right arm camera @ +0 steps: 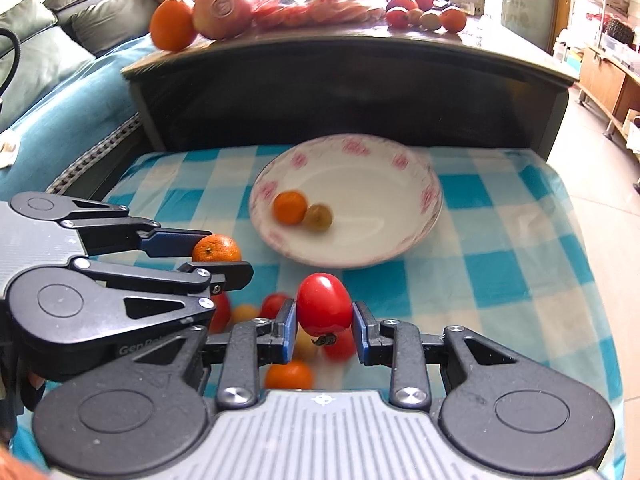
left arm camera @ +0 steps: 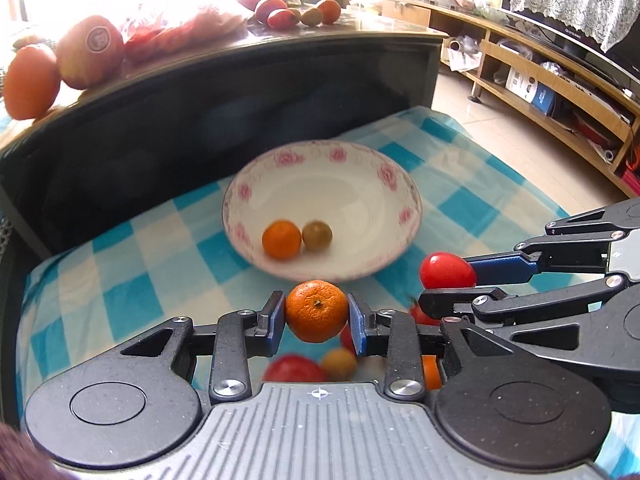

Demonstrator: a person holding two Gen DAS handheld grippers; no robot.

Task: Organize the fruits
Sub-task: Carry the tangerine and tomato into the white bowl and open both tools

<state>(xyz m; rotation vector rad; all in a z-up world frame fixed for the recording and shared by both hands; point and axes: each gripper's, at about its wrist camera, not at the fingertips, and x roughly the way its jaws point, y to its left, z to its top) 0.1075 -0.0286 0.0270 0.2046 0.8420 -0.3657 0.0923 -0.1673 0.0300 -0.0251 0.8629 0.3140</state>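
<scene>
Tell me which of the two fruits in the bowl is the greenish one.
In the floral bowl, it is the smaller olive-brown fruit on the right, touching the bright orange mandarin on its left, which is bigger.

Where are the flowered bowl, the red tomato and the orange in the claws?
Flowered bowl (left arm camera: 394, 178): left wrist view, pink-patterned far rim.
Red tomato (right arm camera: 324, 302): right wrist view, its front skin.
Orange (left arm camera: 316, 312): left wrist view, beside the stem dimple.

The scene is viewed forward along each gripper's fingers from close above the checked cloth (left arm camera: 120, 264), and the flowered bowl (left arm camera: 396, 184) (right arm camera: 432, 196) is shared by both views.
</scene>
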